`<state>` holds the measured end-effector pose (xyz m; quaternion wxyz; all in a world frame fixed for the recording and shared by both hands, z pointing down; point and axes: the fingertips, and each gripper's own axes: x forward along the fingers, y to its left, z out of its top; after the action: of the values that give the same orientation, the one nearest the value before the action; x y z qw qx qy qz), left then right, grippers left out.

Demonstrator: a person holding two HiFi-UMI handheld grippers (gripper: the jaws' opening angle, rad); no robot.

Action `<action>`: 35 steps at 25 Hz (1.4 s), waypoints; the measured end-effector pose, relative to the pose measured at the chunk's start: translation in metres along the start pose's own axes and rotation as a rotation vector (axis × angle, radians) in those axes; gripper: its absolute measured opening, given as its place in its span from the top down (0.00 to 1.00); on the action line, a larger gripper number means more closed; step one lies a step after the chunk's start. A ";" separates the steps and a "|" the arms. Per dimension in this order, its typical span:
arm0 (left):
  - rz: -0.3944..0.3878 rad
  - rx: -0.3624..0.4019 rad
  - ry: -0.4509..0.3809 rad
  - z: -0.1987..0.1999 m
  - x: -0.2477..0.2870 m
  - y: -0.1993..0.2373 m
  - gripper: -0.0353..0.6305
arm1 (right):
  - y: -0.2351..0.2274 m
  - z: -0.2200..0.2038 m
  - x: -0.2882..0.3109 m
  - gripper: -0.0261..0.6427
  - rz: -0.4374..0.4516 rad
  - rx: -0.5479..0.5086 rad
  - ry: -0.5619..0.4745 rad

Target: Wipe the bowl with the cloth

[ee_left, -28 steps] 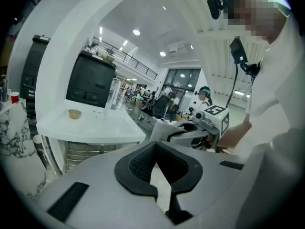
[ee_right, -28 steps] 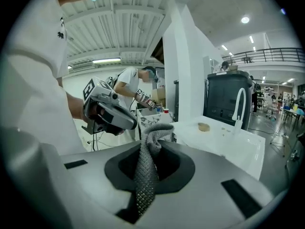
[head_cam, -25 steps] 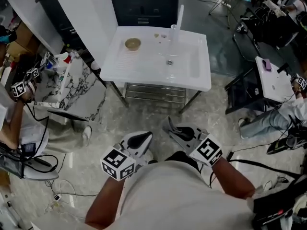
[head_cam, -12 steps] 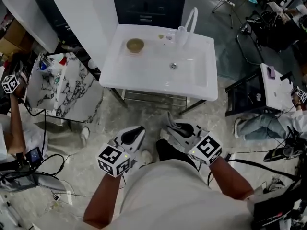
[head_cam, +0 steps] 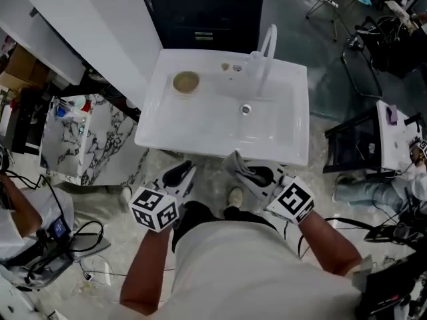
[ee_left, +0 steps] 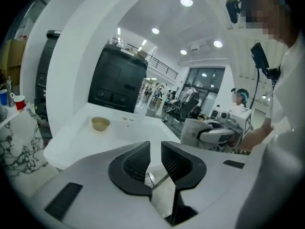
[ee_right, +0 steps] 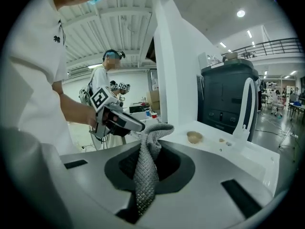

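Observation:
A small tan bowl [head_cam: 186, 81] stands on the back left of the white sink table [head_cam: 167, 129]; it also shows in the left gripper view [ee_left: 100, 123] and the right gripper view [ee_right: 194, 137]. My left gripper [head_cam: 180, 175] hovers at the table's front edge. Its jaws have just been opening and stand parted with nothing between them [ee_left: 156, 148]. My right gripper [head_cam: 241, 167] is beside it, shut on a grey cloth [ee_right: 145, 173] that sticks up past the fingertips. Both grippers are well short of the bowl.
A white arched faucet [head_cam: 267, 42] rises at the back of the sink, with the drain [head_cam: 245, 109] in the basin and small bits [head_cam: 230, 67] beside it. A marble-patterned stand [head_cam: 87, 145] is at the left, a dark cabinet [head_cam: 200, 12] behind, a chair [head_cam: 360, 145] at the right.
The person and both grippers have come forward to the sink table; the grippers now reach its front edge. The bowl has not moved.

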<state>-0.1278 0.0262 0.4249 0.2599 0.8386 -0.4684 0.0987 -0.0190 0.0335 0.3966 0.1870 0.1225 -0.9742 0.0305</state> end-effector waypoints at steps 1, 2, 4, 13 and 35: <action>0.006 -0.004 0.003 0.005 0.010 0.006 0.84 | -0.010 -0.002 0.000 0.92 0.001 -0.011 0.007; 0.012 0.001 0.015 0.007 0.019 0.012 0.84 | -0.017 -0.003 0.001 0.92 -0.002 -0.012 0.009; 0.021 0.029 0.048 0.012 0.032 0.028 0.84 | -0.027 -0.005 0.003 0.92 -0.014 0.014 0.011; 0.031 0.223 0.196 0.045 0.099 0.135 0.82 | -0.076 0.005 0.028 0.92 -0.145 0.080 0.022; -0.108 0.788 0.654 0.010 0.257 0.273 0.75 | -0.129 0.023 0.078 0.92 -0.464 0.261 0.050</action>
<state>-0.2180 -0.2838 0.6150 0.0617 0.8211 -0.2461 0.5113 -0.0651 -0.1117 0.4064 0.1958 0.3650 -0.9029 0.1150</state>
